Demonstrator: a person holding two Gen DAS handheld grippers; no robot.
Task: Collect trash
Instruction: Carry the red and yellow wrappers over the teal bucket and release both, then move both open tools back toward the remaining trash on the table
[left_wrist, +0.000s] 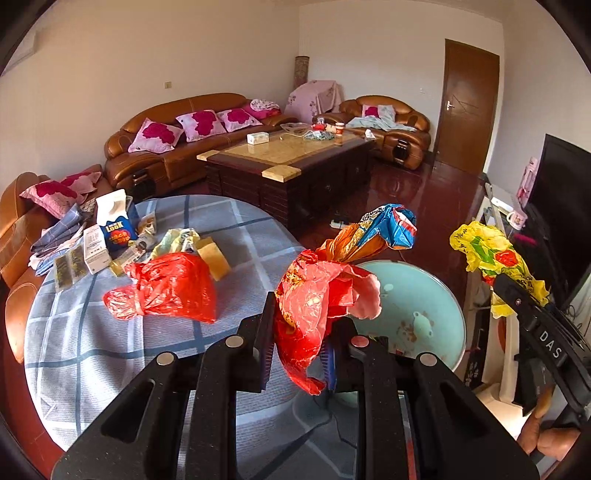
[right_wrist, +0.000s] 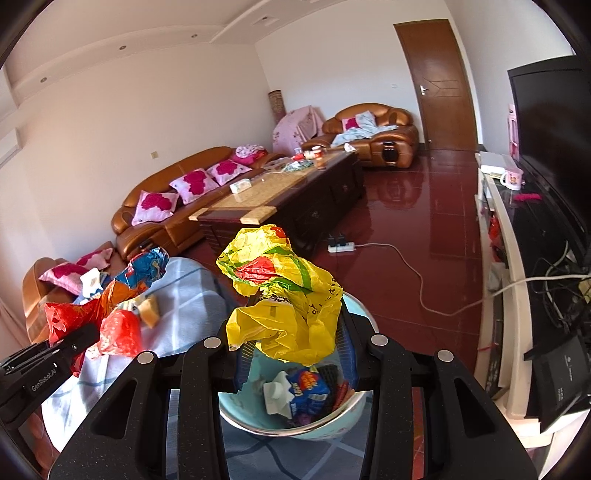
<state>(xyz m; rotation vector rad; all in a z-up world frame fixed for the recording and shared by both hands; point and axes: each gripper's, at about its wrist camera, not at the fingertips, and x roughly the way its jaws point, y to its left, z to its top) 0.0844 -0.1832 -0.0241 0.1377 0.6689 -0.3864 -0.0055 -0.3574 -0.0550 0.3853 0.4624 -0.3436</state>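
Fingers (right_wrist: 354, 332) of right gripper (right_wrist: 291, 332) pinch yellow bag (right_wrist: 288, 291) over basin (right_wrist: 332, 417).

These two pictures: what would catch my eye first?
Two handheld grippers, each clutching bright crumpled plastic: the left gripper a red and orange bag, the right gripper a yellow bag above a pale blue basin of trash. Another red bag lies on the checked tablecloth.

"LOOK" marks the blue carton (left_wrist: 117, 228), "DAS" the right gripper (left_wrist: 550, 345), "GenRobot.AI" the left gripper (right_wrist: 44, 380).
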